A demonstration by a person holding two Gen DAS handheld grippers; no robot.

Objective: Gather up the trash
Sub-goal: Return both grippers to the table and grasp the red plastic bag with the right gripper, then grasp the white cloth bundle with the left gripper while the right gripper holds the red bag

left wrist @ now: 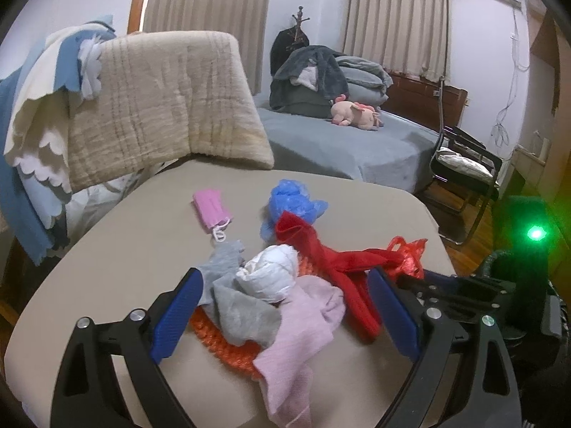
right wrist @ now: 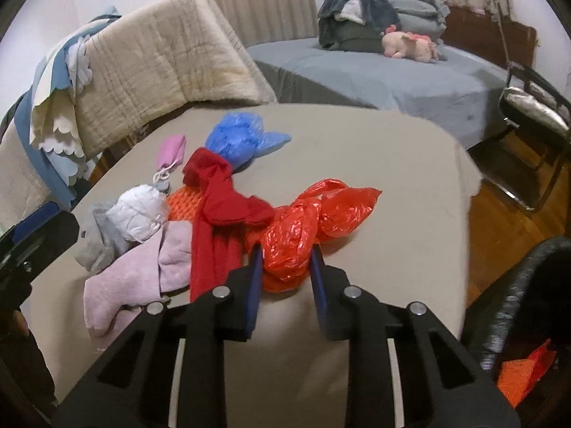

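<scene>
Two grippers are in front of me over the beige rounded table (right wrist: 374,149). Working from the left: my left gripper (left wrist: 285,285) stands wide apart, its blue pads (left wrist: 175,315) on either side of a heap of cloth without pressing on it. Between them lie a grey crumpled sock (left wrist: 235,306), a white crumpled tissue wad (left wrist: 273,274) and a pale pink soft cloth (left wrist: 303,335), all resting on an orange knitted mat (left wrist: 221,346). Beyond them, farther up the table, sits a pink folded face mask (left wrist: 212,210), and to its right a blue crumpled plastic bag (left wrist: 291,203). A red long fabric strip (right wrist: 214,221) runs from that blue bag down toward me, its long axis near vertical in the right wrist view. Right of it lies the red-orange crumpled plastic bag (right wrist: 303,228), stretched from lower left to upper right, its loose end pointing away toward the bed. My right gripper (right wrist: 285,264) is clamped on the near end of that bag, the pads squeezing the plastic. At the far right edge a dark bin (right wrist: 517,285) shows something orange inside; I cannot tell what it is.
</scene>
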